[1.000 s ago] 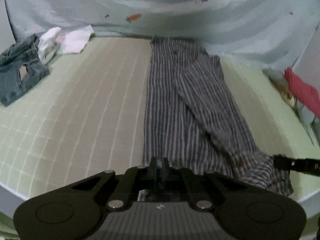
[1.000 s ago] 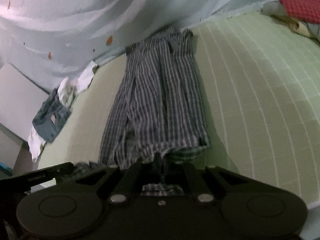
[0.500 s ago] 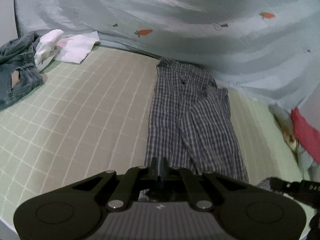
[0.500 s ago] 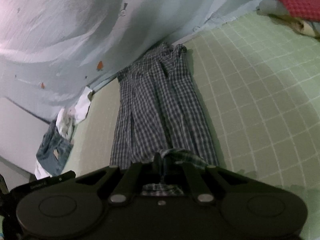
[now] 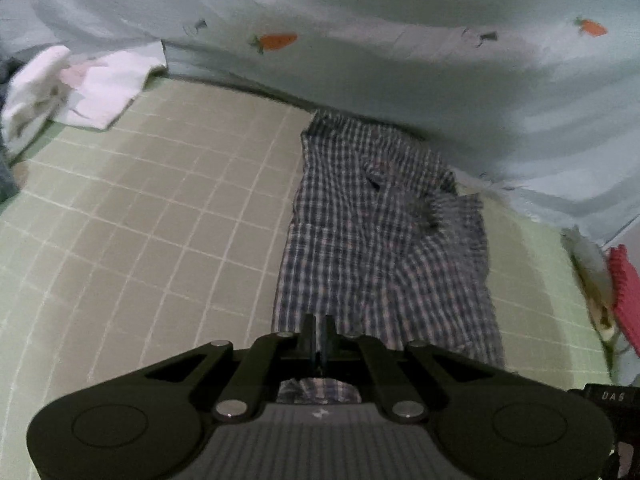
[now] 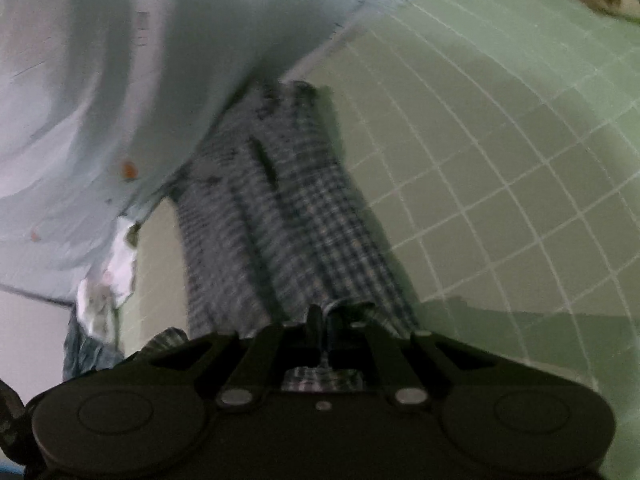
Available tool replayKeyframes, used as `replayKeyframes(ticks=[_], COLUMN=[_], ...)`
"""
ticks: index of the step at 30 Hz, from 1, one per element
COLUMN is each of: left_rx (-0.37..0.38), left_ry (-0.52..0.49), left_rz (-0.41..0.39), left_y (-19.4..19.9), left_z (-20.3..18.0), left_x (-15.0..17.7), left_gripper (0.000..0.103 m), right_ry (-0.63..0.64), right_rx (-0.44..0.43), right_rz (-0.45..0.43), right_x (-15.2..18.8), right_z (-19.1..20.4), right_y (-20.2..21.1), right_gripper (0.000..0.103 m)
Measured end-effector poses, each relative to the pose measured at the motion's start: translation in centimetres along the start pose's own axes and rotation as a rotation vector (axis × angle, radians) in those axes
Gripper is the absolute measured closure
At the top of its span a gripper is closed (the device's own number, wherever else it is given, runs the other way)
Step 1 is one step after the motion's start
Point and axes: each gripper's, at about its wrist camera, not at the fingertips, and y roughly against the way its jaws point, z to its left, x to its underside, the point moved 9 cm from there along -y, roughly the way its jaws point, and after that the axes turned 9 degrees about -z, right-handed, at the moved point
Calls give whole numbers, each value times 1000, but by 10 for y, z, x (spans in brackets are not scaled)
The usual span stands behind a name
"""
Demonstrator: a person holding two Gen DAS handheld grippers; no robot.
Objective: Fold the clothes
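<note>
Both the left gripper (image 5: pixel 319 330) and the right gripper (image 6: pixel 322 320) pinch the near hem of the checked shirt (image 5: pixel 376 248) (jaws nearly together), which stretches ahead over the green gridded sheet (image 5: pixel 160 216) to the carrot-print blanket (image 5: pixel 360 40).

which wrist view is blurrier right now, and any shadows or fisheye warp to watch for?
Right wrist view: heavy motion blur, the plaid shirt smeared, a dark shadow across the green grid sheet near the hand-held gripper. Left wrist view: sharper, checks readable, dim light; fisheye bends the grid lines and blackens the corners.
</note>
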Motion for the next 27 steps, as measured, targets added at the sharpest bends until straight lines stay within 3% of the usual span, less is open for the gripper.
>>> replayKeyframes(ticks=[4, 5, 7, 8, 11, 14, 18, 21, 27], left_rx=[-4, 2, 12, 14, 14, 27, 38, 49, 58], left_ry=[39, 55, 88, 102, 141, 163, 141, 150, 109], left_rz=[7, -7, -35, -51, -100, -133, -93, -40, 27], left_y=[-21, -19, -12, -7, 12, 31, 44, 46, 41], left_z=[8, 10, 14, 16, 23, 29, 33, 36, 33], left_x=[-7, -10, -14, -16, -19, -15, 9, 32, 53], left_gripper=[98, 88, 70, 61, 50, 46, 44, 44, 44], right_ry=[11, 20, 38, 46, 69, 105, 199, 271, 370], right_rx=[17, 16, 11, 2, -25, -34, 29, 90, 109], right_rz=[2, -1, -22, -50, -134, -199, -226, -192, -92], right_x=[-2, -2, -4, -6, -15, -18, -8, 9, 37], right_z=[-1, 0, 2, 4, 9, 9, -2, -15, -17], right_y=[-11, -12, -9, -3, 18, 43, 61, 60, 45], right_gripper=[94, 92, 74, 58, 54, 50, 50, 50, 50])
